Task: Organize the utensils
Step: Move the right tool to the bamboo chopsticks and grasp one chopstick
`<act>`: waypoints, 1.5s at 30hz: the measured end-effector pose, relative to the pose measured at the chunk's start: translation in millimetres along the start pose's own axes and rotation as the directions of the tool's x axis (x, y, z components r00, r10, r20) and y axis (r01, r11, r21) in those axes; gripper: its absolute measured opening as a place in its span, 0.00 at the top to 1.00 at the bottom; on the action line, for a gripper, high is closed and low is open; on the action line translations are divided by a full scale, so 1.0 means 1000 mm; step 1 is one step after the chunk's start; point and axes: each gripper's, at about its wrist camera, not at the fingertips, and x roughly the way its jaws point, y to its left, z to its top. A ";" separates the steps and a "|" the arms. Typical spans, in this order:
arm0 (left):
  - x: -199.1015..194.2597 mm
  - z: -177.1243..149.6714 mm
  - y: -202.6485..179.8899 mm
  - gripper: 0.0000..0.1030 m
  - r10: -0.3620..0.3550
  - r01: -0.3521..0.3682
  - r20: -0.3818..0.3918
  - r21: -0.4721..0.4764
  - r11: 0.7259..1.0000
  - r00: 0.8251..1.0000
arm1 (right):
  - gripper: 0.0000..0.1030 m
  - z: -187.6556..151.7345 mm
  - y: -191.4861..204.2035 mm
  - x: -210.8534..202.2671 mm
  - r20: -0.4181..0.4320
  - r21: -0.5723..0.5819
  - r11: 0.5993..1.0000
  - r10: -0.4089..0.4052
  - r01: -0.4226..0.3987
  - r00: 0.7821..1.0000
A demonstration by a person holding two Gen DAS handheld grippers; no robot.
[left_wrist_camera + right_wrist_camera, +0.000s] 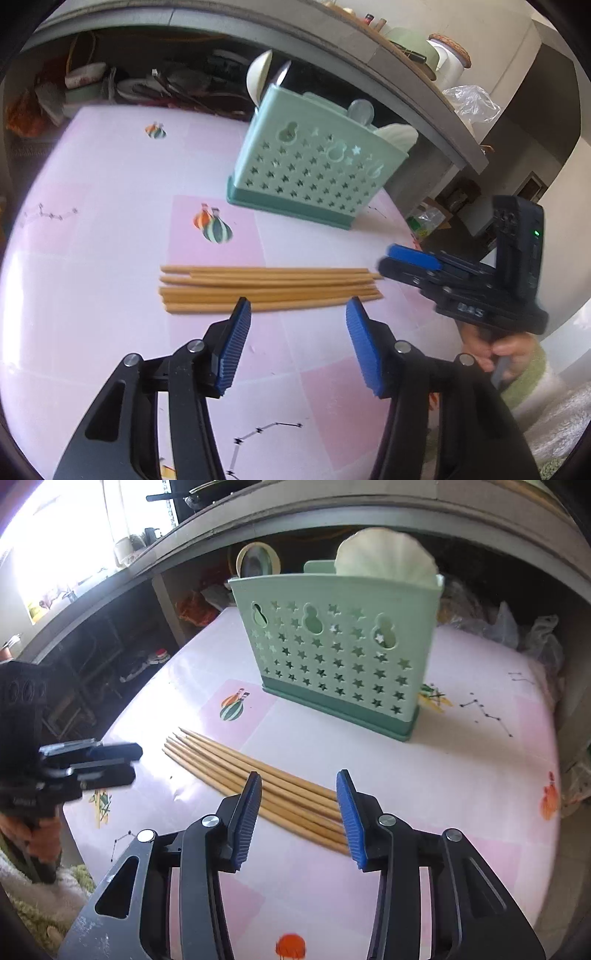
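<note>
Where the pink worktop (110, 280) fills the middle of both views, a bundle of chopsticks (269, 290) lies flat on it, side by side and touching. In the left wrist view they run level across the centre; in the right wrist view they slant from middle left down to lower centre (258, 779), their thin tips toward the upper left.

Beyond the chopsticks, apart from them, a green holder (314, 166) with star-shaped holes stands upright on the worktop, seen in the upper centre of both views (332, 653). A pale scalloped utensil (384, 559) rises from its top, and other handles show behind its rim, too unclear to name.

The left gripper (297, 314) hangs just on the near side of the bundle, its blue fingers (236, 343) spread apart with nothing between them. The right gripper (299, 786) sits over the thick ends of the chopsticks, its fingers (249, 812) apart; the sticks show in the gap, but the pads are not pressing on them. Whether the tips touch the sticks cannot be told.

In the left wrist view the right gripper also appears at the right edge, its tips near the chopstick ends, with a hand (498, 350) under it. A grey shelf edge (369, 44) curves behind the worktop, with clutter beneath.
</note>
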 end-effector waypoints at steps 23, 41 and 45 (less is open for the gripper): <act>0.060 0.007 0.024 0.67 -0.068 0.031 -0.114 -0.296 0.955 0.991 | 0.86 -0.035 0.007 0.023 -0.254 0.217 0.971 0.153 -0.097 0.955; 0.049 -0.010 -0.005 0.76 0.244 -0.242 -0.126 0.029 0.970 0.962 | 1.00 -0.051 0.018 0.018 -0.244 0.335 0.940 0.153 -0.065 0.958; 0.052 -0.010 -0.009 0.76 0.274 -0.268 -0.123 0.062 0.962 0.954 | 1.00 -0.053 0.007 0.008 -0.236 0.330 0.944 0.063 0.020 0.970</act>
